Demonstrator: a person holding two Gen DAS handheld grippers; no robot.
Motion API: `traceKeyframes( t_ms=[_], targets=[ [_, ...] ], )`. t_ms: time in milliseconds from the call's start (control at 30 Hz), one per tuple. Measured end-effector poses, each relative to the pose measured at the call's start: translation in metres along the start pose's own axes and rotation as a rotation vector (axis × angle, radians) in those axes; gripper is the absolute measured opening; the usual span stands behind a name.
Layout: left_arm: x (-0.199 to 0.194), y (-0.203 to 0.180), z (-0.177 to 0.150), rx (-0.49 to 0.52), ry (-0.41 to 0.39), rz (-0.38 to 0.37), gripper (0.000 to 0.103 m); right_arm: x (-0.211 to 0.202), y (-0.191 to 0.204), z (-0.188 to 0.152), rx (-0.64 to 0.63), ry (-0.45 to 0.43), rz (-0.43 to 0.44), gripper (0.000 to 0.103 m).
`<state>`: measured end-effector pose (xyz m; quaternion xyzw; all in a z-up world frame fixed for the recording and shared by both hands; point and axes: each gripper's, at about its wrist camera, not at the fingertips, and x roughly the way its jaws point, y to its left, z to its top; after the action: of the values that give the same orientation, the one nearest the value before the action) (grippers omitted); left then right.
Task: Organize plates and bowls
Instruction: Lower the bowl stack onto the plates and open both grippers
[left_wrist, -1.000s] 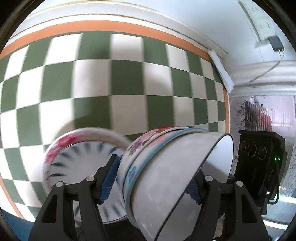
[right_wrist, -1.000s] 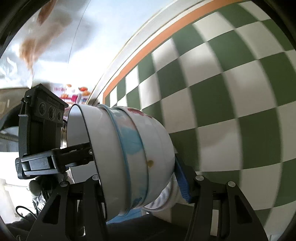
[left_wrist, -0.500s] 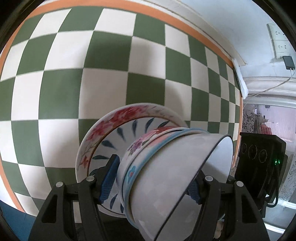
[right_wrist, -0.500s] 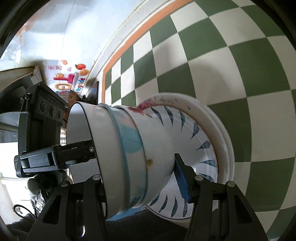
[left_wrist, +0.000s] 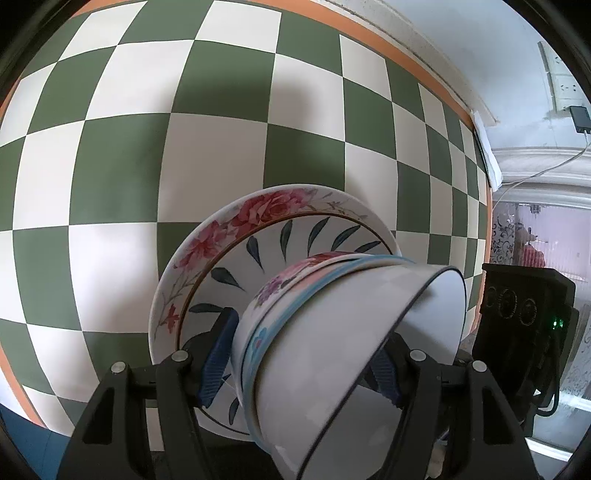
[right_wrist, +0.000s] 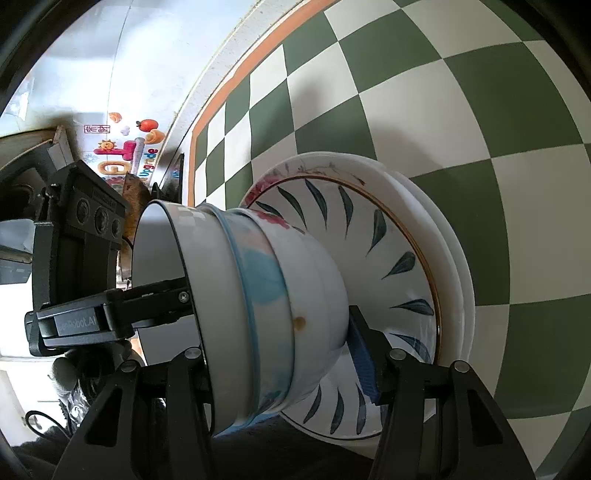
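Note:
A stack of nested bowls (left_wrist: 332, 332), white with blue and floral rims, lies tilted on its side between both grippers. My left gripper (left_wrist: 301, 365) is shut on the bowl stack, its blue pads (left_wrist: 218, 358) pressed on the sides. From the opposite side, my right gripper (right_wrist: 280, 362) is shut on the same bowl stack (right_wrist: 266, 302); one blue pad (right_wrist: 364, 362) shows and the other is hidden. Just beneath them sits a pile of plates (left_wrist: 266, 236), a blue-leaf plate (right_wrist: 399, 236) on top of a rose-patterned one. I cannot tell whether bowls and plates touch.
A green and white checked cloth (left_wrist: 207, 147) with an orange border covers the table (right_wrist: 480, 92). A wall socket with a charger (left_wrist: 580, 118) is at the far right. Coloured stickers (right_wrist: 125, 147) mark the wall beyond the table's edge.
Both grippers came down with the bowl stack, and the plate pile slid into view beneath it. Over the last half second the scene has hardly shifted.

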<state>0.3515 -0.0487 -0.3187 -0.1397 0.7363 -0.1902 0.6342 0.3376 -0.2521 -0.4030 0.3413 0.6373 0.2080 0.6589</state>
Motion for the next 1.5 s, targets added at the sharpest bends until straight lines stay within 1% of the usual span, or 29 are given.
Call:
traceKeyframes(
  t_ms=[300, 600, 900, 1000, 1167, 1200, 1267, 1300, 1367, 1400, 1467, 1500],
  targets=[
    [0.000, -0.002, -0.002, 0.016, -0.017, 0.007, 0.065, -0.001, -0.001, 0.000, 0.008, -0.012, -0.006, 0.057],
    [-0.005, -0.010, -0.009, 0.070, -0.041, 0.064, 0.064, 0.004, 0.004, -0.005, 0.020, 0.004, -0.038, 0.062],
    [-0.022, -0.007, -0.015, 0.073, -0.092, 0.098, 0.064, 0.000, 0.011, -0.014, 0.003, -0.009, -0.085, 0.063],
    [-0.031, -0.011, -0.020, 0.089, -0.127, 0.125, 0.064, -0.006, 0.015, -0.018, -0.007, -0.027, -0.110, 0.063],
    [-0.053, -0.018, -0.031, 0.115, -0.203, 0.201, 0.064, -0.030, 0.032, -0.027, -0.050, -0.099, -0.146, 0.063],
    [-0.059, -0.020, -0.035, 0.122, -0.224, 0.219, 0.064, -0.039, 0.039, -0.030, -0.067, -0.124, -0.171, 0.064],
    [-0.069, -0.021, -0.041, 0.135, -0.262, 0.244, 0.065, -0.053, 0.050, -0.036, -0.089, -0.169, -0.184, 0.064],
    [-0.076, -0.023, -0.046, 0.145, -0.287, 0.269, 0.065, -0.060, 0.058, -0.040, -0.103, -0.194, -0.199, 0.065],
    [-0.084, -0.024, -0.052, 0.158, -0.319, 0.289, 0.065, -0.073, 0.074, -0.048, -0.132, -0.242, -0.251, 0.068],
    [-0.090, -0.024, -0.057, 0.165, -0.341, 0.307, 0.065, -0.079, 0.082, -0.052, -0.144, -0.265, -0.273, 0.072],
    [-0.098, -0.025, -0.064, 0.169, -0.372, 0.326, 0.068, -0.091, 0.098, -0.063, -0.165, -0.310, -0.330, 0.077],
    [-0.103, -0.026, -0.068, 0.177, -0.396, 0.339, 0.076, -0.094, 0.103, -0.066, -0.169, -0.322, -0.345, 0.081]
  ],
)
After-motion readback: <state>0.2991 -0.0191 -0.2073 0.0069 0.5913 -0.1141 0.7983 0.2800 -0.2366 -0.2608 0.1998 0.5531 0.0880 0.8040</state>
